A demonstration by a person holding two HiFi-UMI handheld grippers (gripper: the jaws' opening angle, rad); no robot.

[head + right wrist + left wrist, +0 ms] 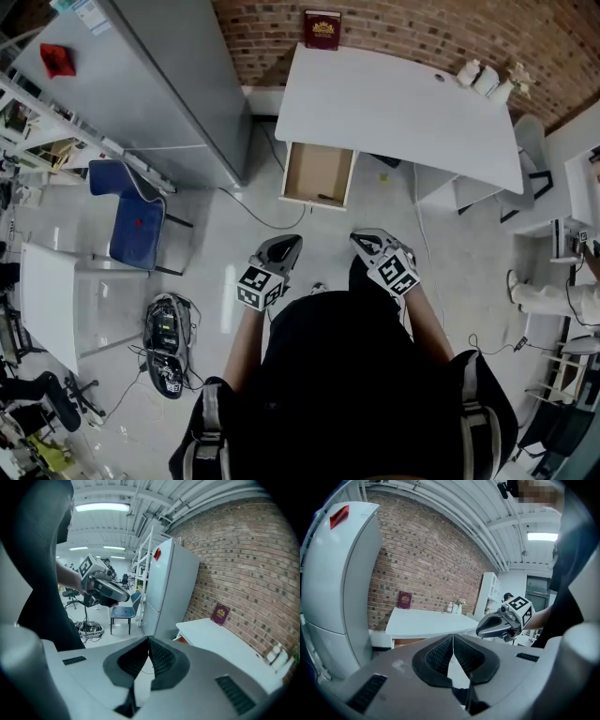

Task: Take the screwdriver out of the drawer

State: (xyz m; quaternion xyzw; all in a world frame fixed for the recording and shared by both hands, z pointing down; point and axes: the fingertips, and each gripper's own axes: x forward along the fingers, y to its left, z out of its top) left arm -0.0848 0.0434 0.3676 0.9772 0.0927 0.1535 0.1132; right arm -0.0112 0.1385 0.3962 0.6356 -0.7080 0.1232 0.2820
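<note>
Beside the fridge (178, 84), under the table (394, 103), the drawer (319, 173) stands open; a cable (262, 223) lies between it and the left gripper (286, 246) and right gripper (364, 241), both clenched empty.

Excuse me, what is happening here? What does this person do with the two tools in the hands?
A person stands on the floor facing a white desk whose drawer is open. They hold the left gripper and the right gripper in front of the body, short of the drawer. Both have their fingers closed on nothing. A thin dark thing lies at the drawer's near edge. It may be the screwdriver, but it is too small to tell. Nothing is taken out yet.
</note>
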